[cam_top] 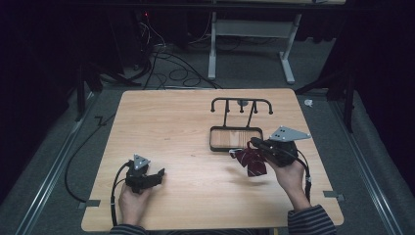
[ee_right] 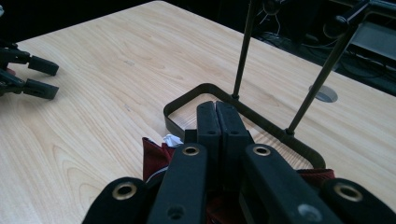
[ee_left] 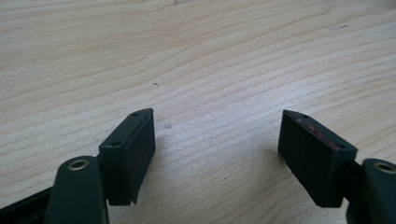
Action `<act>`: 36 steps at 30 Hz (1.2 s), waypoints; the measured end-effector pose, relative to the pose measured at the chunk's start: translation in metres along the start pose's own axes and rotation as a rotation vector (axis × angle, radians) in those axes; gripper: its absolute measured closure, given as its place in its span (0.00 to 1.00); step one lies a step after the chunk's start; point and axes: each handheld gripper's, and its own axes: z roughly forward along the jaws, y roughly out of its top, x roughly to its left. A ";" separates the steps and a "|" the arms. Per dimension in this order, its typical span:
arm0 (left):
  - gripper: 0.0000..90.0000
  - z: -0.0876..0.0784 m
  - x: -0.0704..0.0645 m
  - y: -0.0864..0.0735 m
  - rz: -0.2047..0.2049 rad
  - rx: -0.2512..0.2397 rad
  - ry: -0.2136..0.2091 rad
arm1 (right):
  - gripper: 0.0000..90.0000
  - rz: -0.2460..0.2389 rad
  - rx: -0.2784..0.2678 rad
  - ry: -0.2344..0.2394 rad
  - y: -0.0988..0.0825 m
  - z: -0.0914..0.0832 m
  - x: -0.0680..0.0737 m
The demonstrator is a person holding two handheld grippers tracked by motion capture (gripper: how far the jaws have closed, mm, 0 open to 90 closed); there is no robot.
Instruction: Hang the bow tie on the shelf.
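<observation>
We take the black stand (cam_top: 236,129) near the table's (cam_top: 171,122) far right part as landmark: a framed tray base with two thin posts and a hooked bar on top

Right gripper (cam_top: 255,145) sits just on the near right side of the stand's base, held in the person's right hand (cam_top: 288,174). From the high view we see a dark red cloth (cam_top: 252,161) hanging from its jaws, clear of the table, a small white tag at its edge

Right gripper view adds what the high view can't: the two jaws are pressed flat together, pads meeting, with the red cloth (ee_right: 156,156) bunched beneath and behind them and the tag (ee_right: 172,139) poking out. Exact pinch point is hidden under the jaws, but the cloth hangs from them, so we read it as clamped on the cloth. The stand's base (ee_right: 243,116) and both posts rise right behind the jaw tips

Left gripper (cam_top: 151,177) is well to the near left of the stand, in the left hand (cam_top: 133,200). Left gripper view shows its jaws spread wide, bare wood between the pads (ee_left: 137,149), nothing gripped. The right gripper view catches it far off at the left edge (ee_right: 39,77), jaws likewise apart
</observation>
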 end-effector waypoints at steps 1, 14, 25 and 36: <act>0.31 0.000 0.000 0.000 0.000 0.000 0.000 | 1.00 -0.001 0.001 -0.002 0.001 0.001 0.000; 0.31 0.000 0.001 0.000 0.000 0.001 -0.003 | 1.00 -0.006 -0.007 -0.004 0.013 0.009 -0.003; 0.31 0.000 0.001 0.000 0.001 0.001 -0.003 | 1.00 -0.012 -0.024 -0.015 0.025 0.009 -0.009; 0.31 0.000 0.001 0.000 -0.002 -0.001 -0.003 | 1.00 0.002 -0.031 -0.011 0.034 0.014 -0.014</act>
